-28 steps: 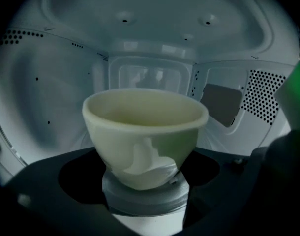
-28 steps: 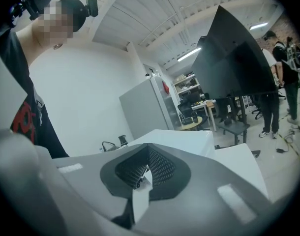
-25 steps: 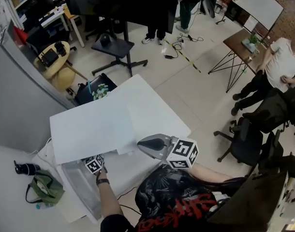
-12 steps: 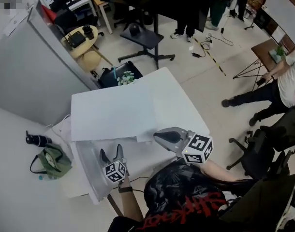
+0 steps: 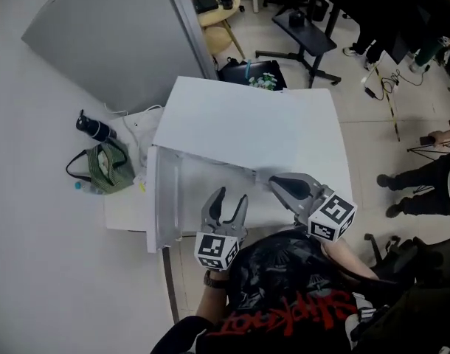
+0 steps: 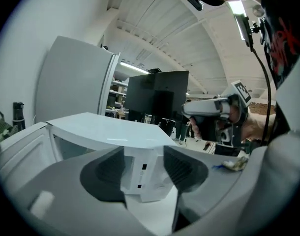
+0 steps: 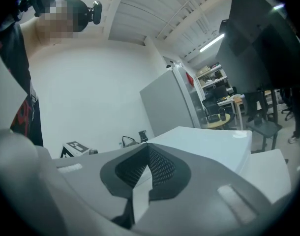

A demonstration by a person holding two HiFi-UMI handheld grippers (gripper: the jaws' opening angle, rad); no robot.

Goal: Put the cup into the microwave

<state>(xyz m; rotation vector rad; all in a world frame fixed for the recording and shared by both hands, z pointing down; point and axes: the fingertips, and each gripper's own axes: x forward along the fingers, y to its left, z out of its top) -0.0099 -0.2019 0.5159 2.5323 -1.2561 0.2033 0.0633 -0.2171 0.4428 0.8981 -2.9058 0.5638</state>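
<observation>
Zero sign of the cup in any view: none on the bare part of the white table [image 5: 334,147] and none between either pair of jaws. Most likely already inside the boxy white microwave oven [image 5: 240,127], or else out of frame; impossible to say which. Judged from that, either close to the end of the task with only the door left to shut, or not yet begun on the cup at all. Swung open toward the left of the head view, the white microwave door [image 5: 164,198], with the cavity facing the person. Held up in front of that opening, the left hand-held gripper [image 5: 229,200], jaws partway apart and closing, nothing between them but the oven beyond. Just beside it, near the oven's front right corner, the right hand-held gripper [image 5: 281,184], jaws drawn together at the tips and empty. Largely hidden: the inside of the cavity, masked in the head view by the oven's top and the person's head and shoulders, and in both gripper views by the jaws themselves. Hard to read as well: the oven's front in the left gripper view, bent by the wide lens. Off to the side, well apart from the grippers, a green fabric bag [image 5: 101,169] and a dark bottle [image 5: 92,128], neither part of the job.
</observation>
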